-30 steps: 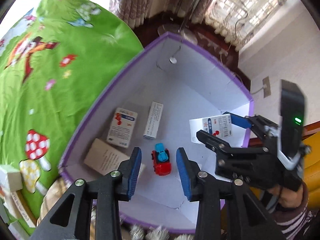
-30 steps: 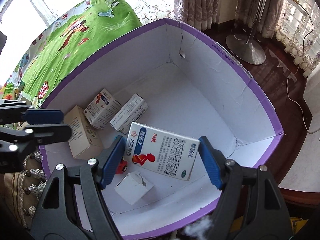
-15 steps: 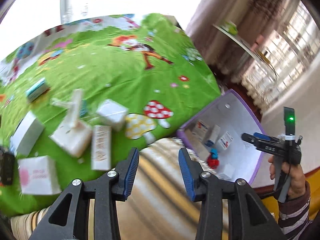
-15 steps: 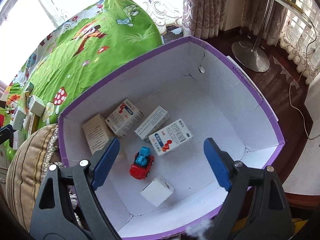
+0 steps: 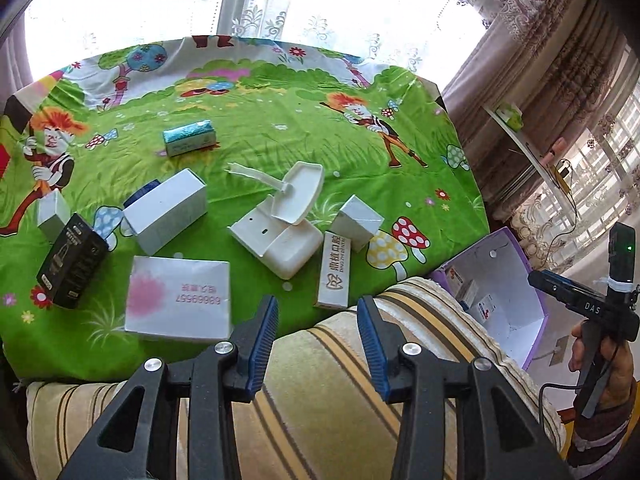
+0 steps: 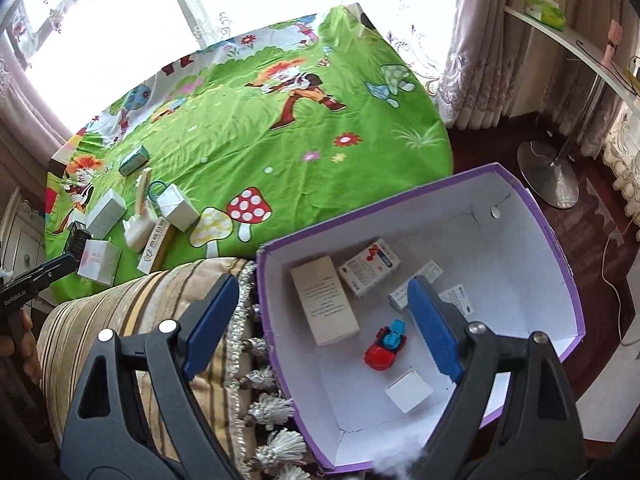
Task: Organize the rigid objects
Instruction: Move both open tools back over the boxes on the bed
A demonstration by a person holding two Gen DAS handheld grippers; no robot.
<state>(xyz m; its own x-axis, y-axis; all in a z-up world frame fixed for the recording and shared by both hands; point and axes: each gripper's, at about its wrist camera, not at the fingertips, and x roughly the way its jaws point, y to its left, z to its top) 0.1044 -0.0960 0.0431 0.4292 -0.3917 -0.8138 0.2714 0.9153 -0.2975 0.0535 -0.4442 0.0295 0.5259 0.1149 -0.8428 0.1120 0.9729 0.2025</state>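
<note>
Green cartoon bedspread (image 5: 280, 120) carried light, stiff cartons; left claw (image 5: 318, 344), part-spread and empty, faced a narrow toothpaste box (image 5: 335, 270) at twelve o'clock, best pinched across its long sides; right claw (image 6: 320, 324) stood wide, empty.

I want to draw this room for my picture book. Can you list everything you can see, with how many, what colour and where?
purple-rimmed cardboard box: one, white inside, beside the cushion.
red and blue toy car: one, on the box floor.
small cartons in the box: five, white or cream, around the car.
green cartoon cloth: one, with mushrooms, covering the surface by the window.
cartons on the cloth: about seven, mostly white, one black, one teal.
white plastic stand: one, mid-cloth.
striped cushion with tassels: one, beige, nearest the cameras.
floor lamp base: one, silver, on the dark floor.
curtains: mauve, by the windows.
left gripper: black, blue pads, empty, over the cushion.
right gripper: same, empty, over the box edge.
</note>
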